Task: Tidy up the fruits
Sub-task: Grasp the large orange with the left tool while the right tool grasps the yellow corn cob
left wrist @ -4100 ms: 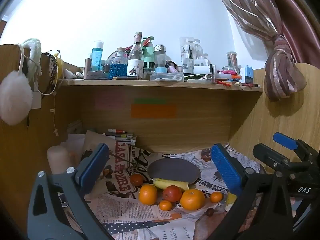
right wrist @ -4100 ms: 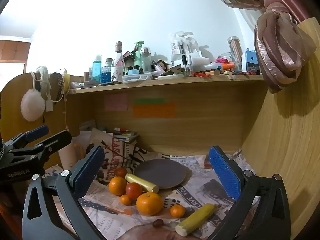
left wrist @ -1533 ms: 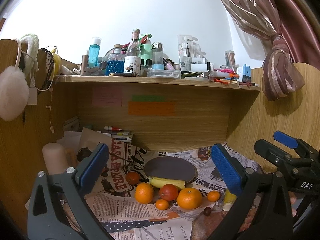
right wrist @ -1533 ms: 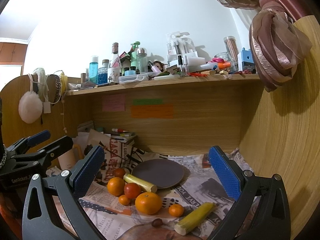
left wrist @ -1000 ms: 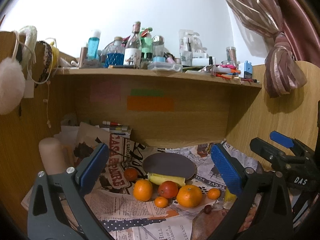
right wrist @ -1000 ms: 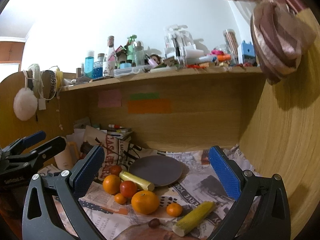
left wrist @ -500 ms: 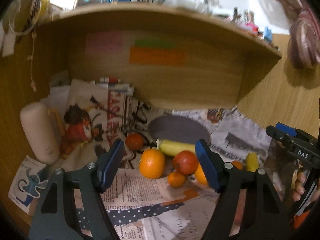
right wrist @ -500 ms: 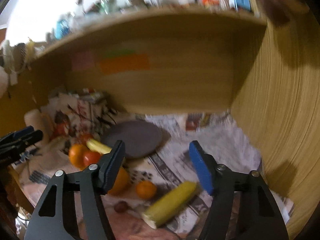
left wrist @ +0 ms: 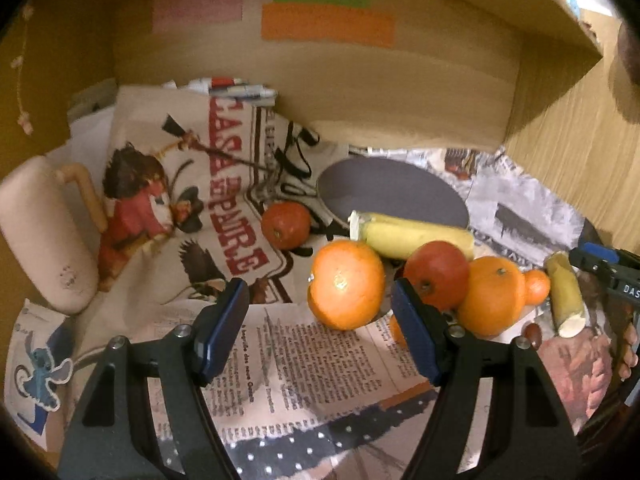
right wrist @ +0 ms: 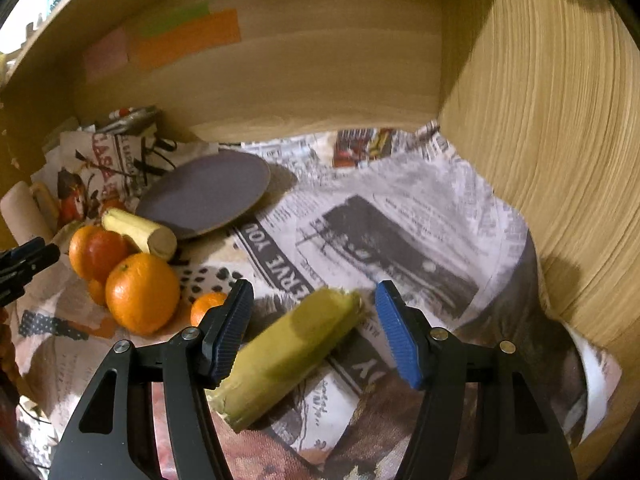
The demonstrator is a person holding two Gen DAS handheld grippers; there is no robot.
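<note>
The fruits are lying on newspaper [right wrist: 400,216] covering the tabletop, in front of a grey plate [right wrist: 208,192]. An orange [left wrist: 346,295] is sitting just ahead of the left tool [left wrist: 320,330], whose jaws are standing wide and holding nothing. A tomato [left wrist: 438,274] is touching the orange's right side, with a banana [left wrist: 412,234] behind them overlapping the plate's rim. A corn cob [right wrist: 288,354] is lying aslant between the spread jaws of the right tool [right wrist: 312,330]; neither pad is touching it. A second orange [right wrist: 142,292] is resting to its left. A beige mug [left wrist: 44,236] is lying at far left.
</note>
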